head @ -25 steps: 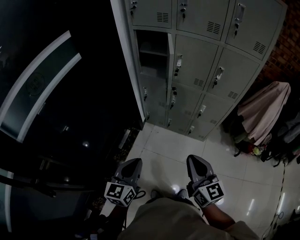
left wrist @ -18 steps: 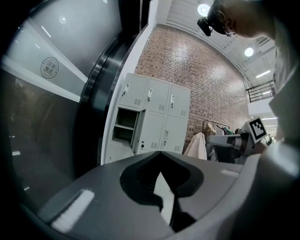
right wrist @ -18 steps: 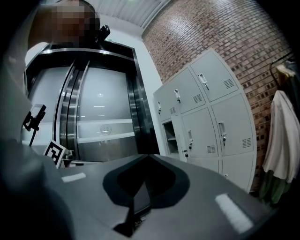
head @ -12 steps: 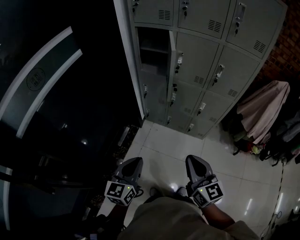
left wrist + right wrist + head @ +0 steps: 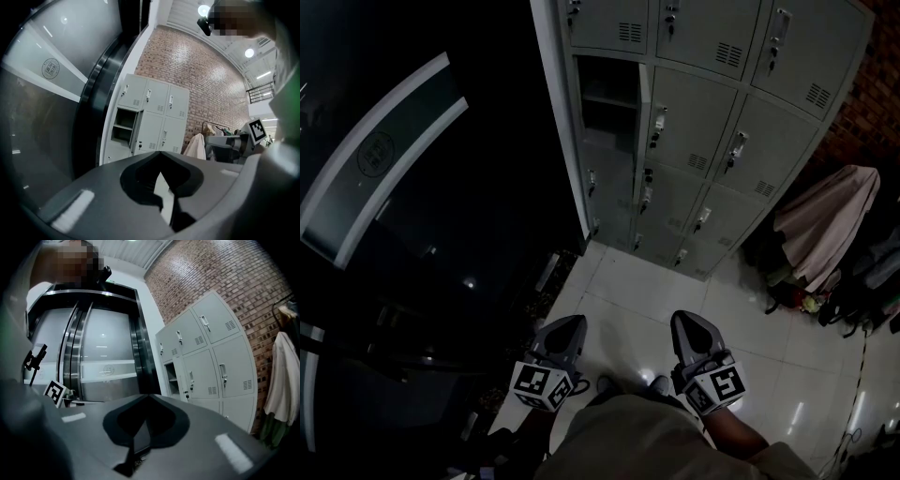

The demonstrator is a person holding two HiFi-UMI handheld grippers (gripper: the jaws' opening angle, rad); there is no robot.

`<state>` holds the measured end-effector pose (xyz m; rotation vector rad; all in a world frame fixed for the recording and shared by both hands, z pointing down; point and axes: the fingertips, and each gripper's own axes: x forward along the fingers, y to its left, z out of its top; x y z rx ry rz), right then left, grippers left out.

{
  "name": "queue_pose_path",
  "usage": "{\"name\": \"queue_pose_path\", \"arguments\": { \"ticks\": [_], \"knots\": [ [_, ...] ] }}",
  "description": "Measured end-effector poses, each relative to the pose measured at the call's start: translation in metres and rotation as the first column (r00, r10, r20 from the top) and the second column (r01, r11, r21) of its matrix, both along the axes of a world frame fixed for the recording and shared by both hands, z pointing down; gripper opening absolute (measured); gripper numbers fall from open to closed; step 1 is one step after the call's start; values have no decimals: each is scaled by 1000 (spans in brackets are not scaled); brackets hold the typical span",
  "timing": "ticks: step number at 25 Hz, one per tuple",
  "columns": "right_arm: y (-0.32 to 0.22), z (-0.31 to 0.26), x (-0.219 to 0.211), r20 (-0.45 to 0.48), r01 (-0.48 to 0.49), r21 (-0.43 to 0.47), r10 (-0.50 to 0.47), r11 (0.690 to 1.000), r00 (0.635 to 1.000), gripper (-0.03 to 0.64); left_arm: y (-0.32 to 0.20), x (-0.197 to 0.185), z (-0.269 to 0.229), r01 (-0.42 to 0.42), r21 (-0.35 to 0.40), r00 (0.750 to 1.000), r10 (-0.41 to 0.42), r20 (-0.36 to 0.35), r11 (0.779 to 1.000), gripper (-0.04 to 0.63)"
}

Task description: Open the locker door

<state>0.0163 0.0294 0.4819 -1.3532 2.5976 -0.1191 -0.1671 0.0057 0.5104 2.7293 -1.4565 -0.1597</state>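
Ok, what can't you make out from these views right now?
Open compartment: head view, too dark to see contents.
Top locker row: head view, cut off by upper edge.
Door latches: all views, too small to tell if locked.
Draped cloth: head view, hides whatever is beneath.

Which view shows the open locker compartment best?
The left gripper view: the open compartment faces the camera, well lit, with its shelf visible. The head view shows it dim and steeply from above. The right gripper view shows only a narrow slice from the side.
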Motion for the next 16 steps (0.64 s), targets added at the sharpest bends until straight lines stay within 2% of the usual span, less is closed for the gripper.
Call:
{"name": "queue_pose_path", "arguments": {
  "ticks": [2,6,12,16],
  "knots": [
    [1,3,4,3,2,-13,-2,1000,1000,0,1,4,2,-2,-2,1000,2,5,1000,114],
    [0,-4,16,59,-13,61,9,998,998,0,3,14,5,-2,-18,1000,2,8,1000,114],
    [1,3,34,81,-8,46,4,999,997,0,4,36,10,-23,-39,1000,23,10,999,114],
    [-5,12,47,63,-15,35,12,999,998,0,1,50,15,-40,-50,999,40,6,998,114]
  ]
}}
